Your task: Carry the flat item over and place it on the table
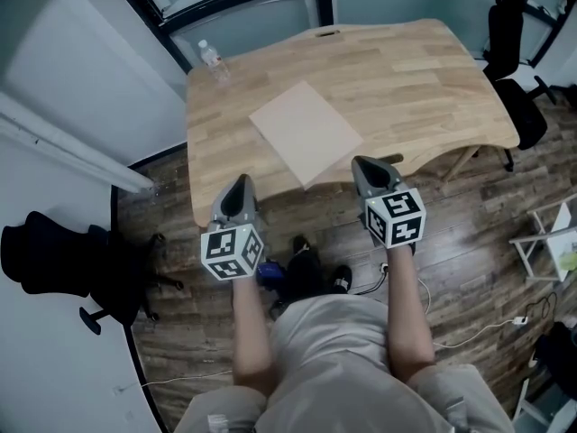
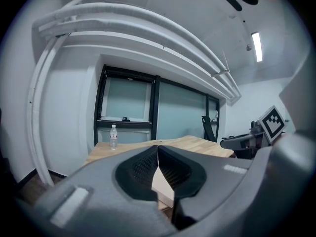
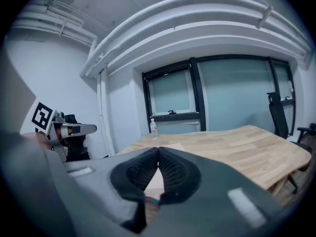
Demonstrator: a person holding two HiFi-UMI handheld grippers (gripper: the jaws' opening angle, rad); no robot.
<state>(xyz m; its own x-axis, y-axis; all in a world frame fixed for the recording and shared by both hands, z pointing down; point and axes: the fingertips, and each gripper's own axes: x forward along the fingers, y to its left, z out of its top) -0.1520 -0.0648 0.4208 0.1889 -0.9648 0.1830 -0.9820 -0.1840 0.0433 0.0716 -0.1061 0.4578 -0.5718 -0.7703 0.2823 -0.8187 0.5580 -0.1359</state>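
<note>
Tan flat item (image 1: 305, 132) lies face-down-flat on the wooden bench (image 1: 433, 79), left of centre and turned at an angle to the edges. Its near corner comes right to the front edge of the bench. Whether it hangs past that edge, I cannot tell from the head view.

Left gripper (image 1: 239, 183): jaws clenched pad to pad, nothing between them. Its own view shows only a sliver of the flat item beyond the closed tips, not in them. It sits in front of the bench's near edge, apart from the item.

Right gripper (image 1: 362, 164): jaws likewise pressed together and empty. From above, the tip shows just beside the item's right-hand corner, but I read no contact. Its own view shows the item lying beyond the tips on the bench.

Water bottle (image 1: 211, 57) stands upright at the far left corner of the bench, well apart from the item.

Progress, as I judge it: the carry and the put-down look finished. The item rests on the bench, and neither gripper holds or touches it. What may be left is small: checking the corner at the front edge and, if it does overhang, nudging the item further in. Otherwise I would call the task complete.
</note>
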